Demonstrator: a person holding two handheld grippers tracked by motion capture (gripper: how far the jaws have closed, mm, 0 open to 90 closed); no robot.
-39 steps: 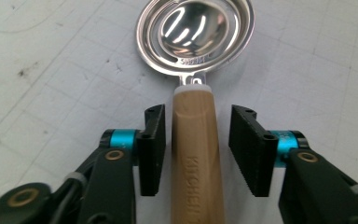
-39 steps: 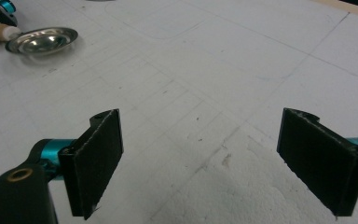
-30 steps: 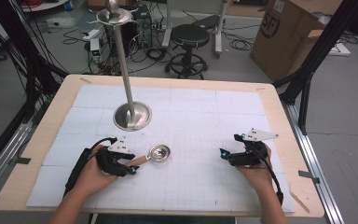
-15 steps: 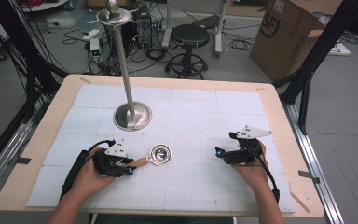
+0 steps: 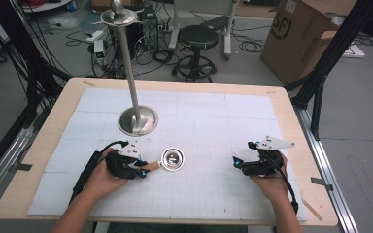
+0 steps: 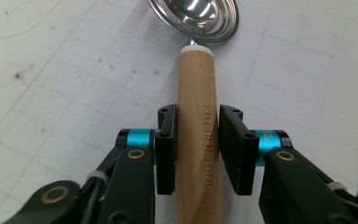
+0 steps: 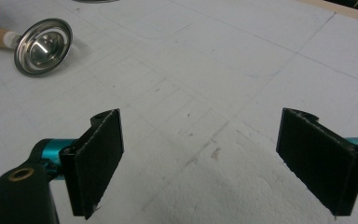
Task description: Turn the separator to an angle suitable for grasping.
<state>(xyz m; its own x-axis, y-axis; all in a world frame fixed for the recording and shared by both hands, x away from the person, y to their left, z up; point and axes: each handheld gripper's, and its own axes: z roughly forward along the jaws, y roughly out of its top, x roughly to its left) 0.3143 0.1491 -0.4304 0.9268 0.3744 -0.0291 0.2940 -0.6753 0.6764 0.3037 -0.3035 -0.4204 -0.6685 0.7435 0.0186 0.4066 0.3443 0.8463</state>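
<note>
The left gripper (image 6: 198,149) has moved a little toward the middle of the white-covered counter (image 5: 223,116), bringing the shiny metal scoop with the light wooden handle (image 6: 198,116) along. Its jaws sit on both sides of the handle, one touching. The right gripper (image 7: 214,161) has slid inward too, jaws wide apart. A lift looks close
</note>
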